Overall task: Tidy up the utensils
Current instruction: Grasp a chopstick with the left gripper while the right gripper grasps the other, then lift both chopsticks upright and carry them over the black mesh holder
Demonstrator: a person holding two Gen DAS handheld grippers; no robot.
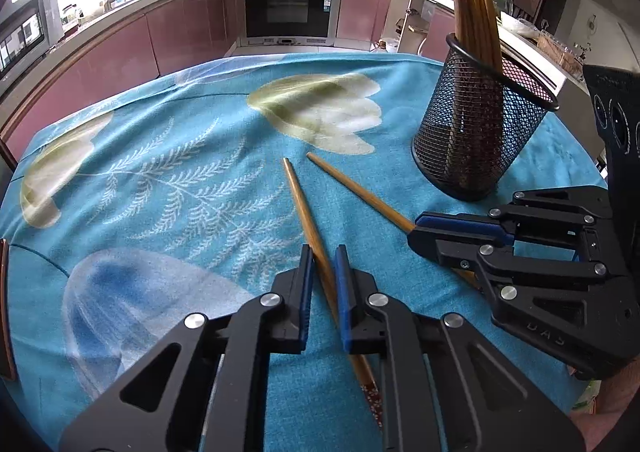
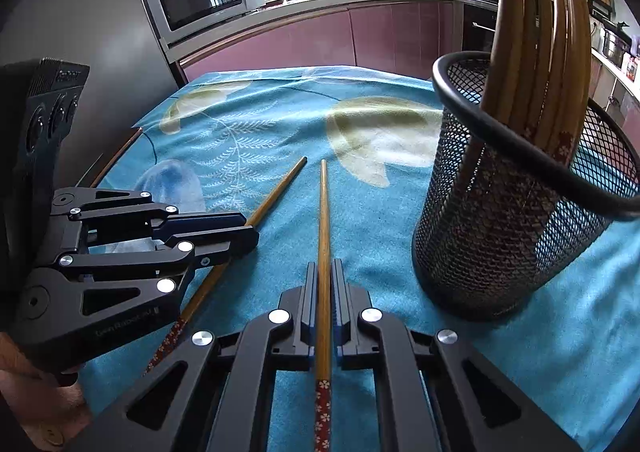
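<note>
Two loose chopsticks on the desk's blue floral cloth [image 1: 180, 140], tips close together, handles spread apart. Left gripper [image 1: 323, 264] low over the left chopstick [image 1: 304, 208], jaws slightly apart with the stick between them, not clearly pinched. Right gripper [image 2: 323, 276] with jaws closed tight on the right chopstick [image 2: 323, 212]. Black mesh holder [image 2: 516, 236] upright just right of both, several chopsticks [image 2: 532, 52] standing inside.
</note>
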